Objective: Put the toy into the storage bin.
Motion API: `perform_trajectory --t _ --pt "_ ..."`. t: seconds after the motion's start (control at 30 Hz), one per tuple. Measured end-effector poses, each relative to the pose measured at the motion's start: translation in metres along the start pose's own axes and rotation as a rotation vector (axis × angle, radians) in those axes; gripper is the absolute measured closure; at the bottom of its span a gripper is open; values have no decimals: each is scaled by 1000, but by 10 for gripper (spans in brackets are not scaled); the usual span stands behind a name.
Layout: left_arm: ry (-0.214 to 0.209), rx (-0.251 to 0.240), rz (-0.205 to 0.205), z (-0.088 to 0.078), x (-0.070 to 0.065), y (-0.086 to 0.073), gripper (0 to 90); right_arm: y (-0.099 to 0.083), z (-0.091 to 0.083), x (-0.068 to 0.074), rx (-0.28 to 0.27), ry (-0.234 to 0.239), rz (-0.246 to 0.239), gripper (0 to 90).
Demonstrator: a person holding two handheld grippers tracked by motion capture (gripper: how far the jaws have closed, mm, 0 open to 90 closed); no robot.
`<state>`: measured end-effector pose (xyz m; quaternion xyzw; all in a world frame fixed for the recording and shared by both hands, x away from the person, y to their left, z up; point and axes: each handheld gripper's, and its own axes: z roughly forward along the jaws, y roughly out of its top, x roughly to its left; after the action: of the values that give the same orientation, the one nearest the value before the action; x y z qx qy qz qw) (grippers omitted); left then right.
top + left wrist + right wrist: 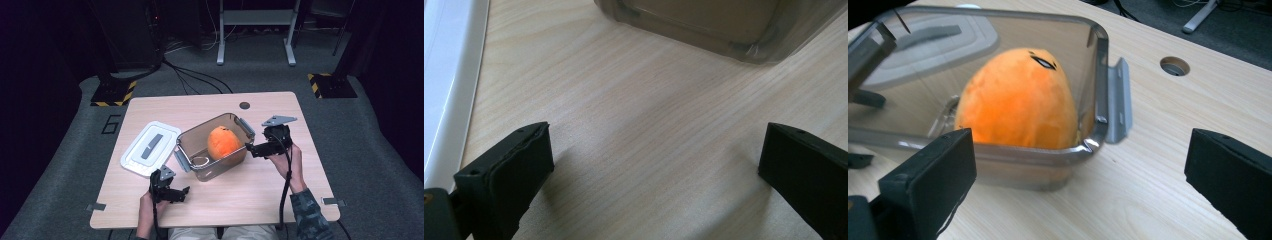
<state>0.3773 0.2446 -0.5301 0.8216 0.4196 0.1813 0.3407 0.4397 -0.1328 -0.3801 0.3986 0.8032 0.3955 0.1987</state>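
An orange egg-shaped plush toy (223, 142) (1018, 100) stands inside a clear smoky plastic container (216, 171) (1100, 75) at the middle of the wooden table. My right gripper (252, 149) (1080, 170) is just off the container's right end, pointing at it, open, with nothing between its jaws. My left gripper (181, 194) (656, 165) hovers low over bare wood near the front left, open and holding nothing. The container's near corner (724, 25) lies ahead of it, apart from the jaws.
The container's white lid (150, 147) (444, 75) (933, 40) lies flat to its left. Grey latch flaps (1118, 100) hang at both container ends. A cable hole (244, 105) (1174, 65) sits at the table's back. Stands and cables are on the floor beyond.
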Motion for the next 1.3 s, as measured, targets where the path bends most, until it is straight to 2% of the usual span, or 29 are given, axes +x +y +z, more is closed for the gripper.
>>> perform_trajectory --t 0.6,0.63,0.87,1.13,1.3 --pt "-2 0 0 0 0 0 7 -56 -2 -23 6 -42 60 0" --pt "-2 0 0 0 0 0 7 -65 0 -26 11 -43 70 0" --pt "-2 0 0 0 0 0 7 -88 7 -33 19 -56 110 0" --pt "-1 -1 0 0 0 0 7 -123 27 -42 58 -60 147 0" --pt "0 0 0 0 0 0 7 -136 35 -46 76 -66 158 0"
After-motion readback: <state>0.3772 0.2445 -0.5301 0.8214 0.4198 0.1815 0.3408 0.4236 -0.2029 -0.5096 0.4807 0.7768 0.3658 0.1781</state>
